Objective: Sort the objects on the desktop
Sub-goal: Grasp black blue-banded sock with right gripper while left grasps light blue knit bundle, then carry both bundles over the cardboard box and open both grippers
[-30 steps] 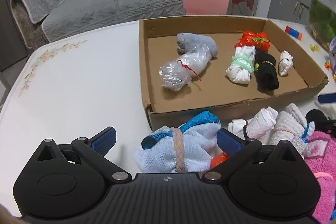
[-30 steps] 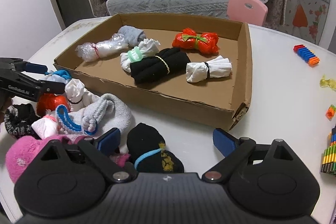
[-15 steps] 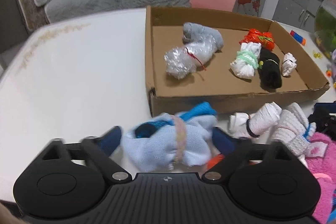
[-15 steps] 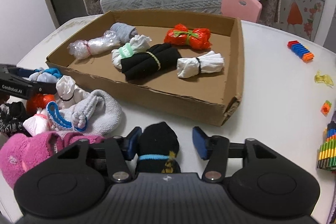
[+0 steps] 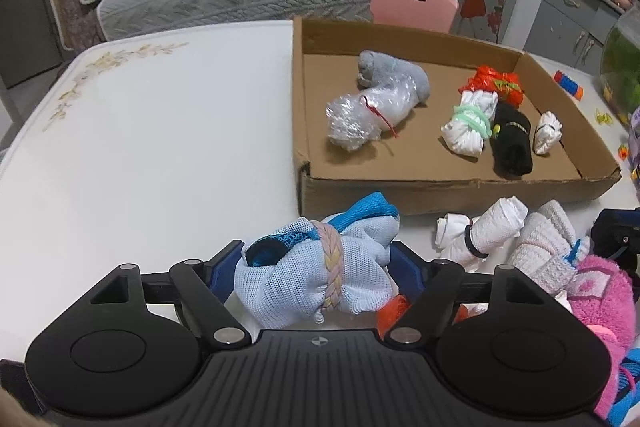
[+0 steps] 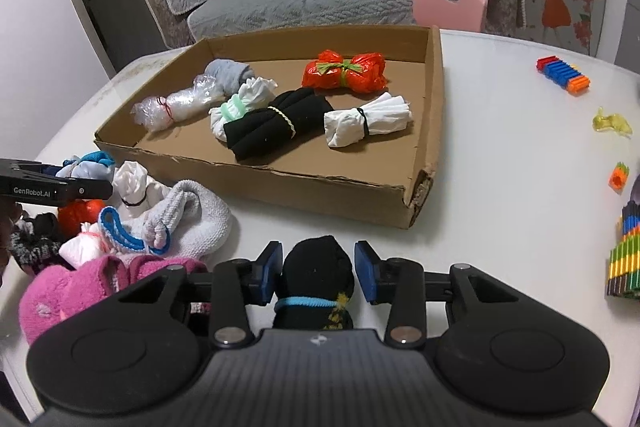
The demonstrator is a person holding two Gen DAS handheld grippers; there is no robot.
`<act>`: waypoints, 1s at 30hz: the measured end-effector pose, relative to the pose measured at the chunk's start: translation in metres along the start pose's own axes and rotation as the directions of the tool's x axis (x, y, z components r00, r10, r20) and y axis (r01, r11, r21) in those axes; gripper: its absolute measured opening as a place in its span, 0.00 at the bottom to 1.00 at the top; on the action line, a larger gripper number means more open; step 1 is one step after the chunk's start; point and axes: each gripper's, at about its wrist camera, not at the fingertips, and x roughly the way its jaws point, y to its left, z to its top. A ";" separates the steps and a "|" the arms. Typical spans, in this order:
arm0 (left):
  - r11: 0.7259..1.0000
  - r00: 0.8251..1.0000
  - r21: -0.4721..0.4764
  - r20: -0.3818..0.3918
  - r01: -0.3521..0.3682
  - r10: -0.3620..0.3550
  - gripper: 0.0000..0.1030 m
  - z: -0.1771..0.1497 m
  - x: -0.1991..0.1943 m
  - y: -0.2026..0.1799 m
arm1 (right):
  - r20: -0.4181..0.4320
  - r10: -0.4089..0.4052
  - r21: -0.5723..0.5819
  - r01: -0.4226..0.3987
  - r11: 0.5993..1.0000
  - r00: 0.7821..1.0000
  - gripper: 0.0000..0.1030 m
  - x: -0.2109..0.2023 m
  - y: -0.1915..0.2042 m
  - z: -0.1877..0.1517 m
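My left gripper (image 5: 316, 263) is shut on a light blue sock bundle (image 5: 316, 267) tied with a braided band, held just before the cardboard tray (image 5: 440, 187). My right gripper (image 6: 318, 275) straddles a black sock bundle (image 6: 316, 275) with a blue band; its pads stand close on both sides with small gaps. The tray (image 6: 320, 183) holds a clear plastic bundle (image 6: 172, 107), a grey roll (image 6: 228, 73), a white bundle with green band (image 6: 240, 107), a black roll (image 6: 276, 127), an orange bundle (image 6: 344, 71) and a white bundle (image 6: 368, 121).
A pile of loose bundles lies left of the right gripper: pink fluffy socks (image 6: 80, 291), white knit socks (image 6: 188, 215), white rolls (image 5: 480, 231), an orange bundle (image 6: 76, 215). Toy bricks (image 6: 564, 75) and a striped block stack (image 6: 624, 259) lie to the right. A pink chair (image 6: 450, 3) stands behind the table.
My left gripper closed on the light blue bundle and lifted it. My right gripper moved forward over the black bundle and narrowed around it.
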 end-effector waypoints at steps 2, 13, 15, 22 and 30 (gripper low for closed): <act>1.000 1.000 -0.005 0.010 -0.003 0.003 0.78 0.001 -0.006 0.002 | 0.009 0.005 0.010 -0.006 1.000 1.000 0.35 -0.004 -0.002 0.000; 1.000 0.995 -0.019 0.098 -0.012 0.014 0.78 0.009 -0.054 0.010 | 0.122 0.062 0.097 -0.074 0.993 0.991 0.35 -0.047 -0.024 0.014; 1.000 0.994 -0.015 0.108 -0.013 0.014 0.78 0.010 -0.058 0.009 | 0.126 0.057 0.088 -0.068 0.994 0.990 0.35 -0.050 -0.023 0.015; 1.000 0.995 -0.009 0.099 -0.001 0.002 0.79 0.007 -0.051 0.006 | 0.020 0.018 0.011 -0.018 1.000 1.000 0.38 -0.012 -0.005 0.006; 1.000 0.996 -0.012 0.087 0.015 -0.014 0.79 0.002 -0.043 0.005 | -0.027 -0.085 -0.046 0.084 0.995 0.996 0.47 0.005 0.004 -0.003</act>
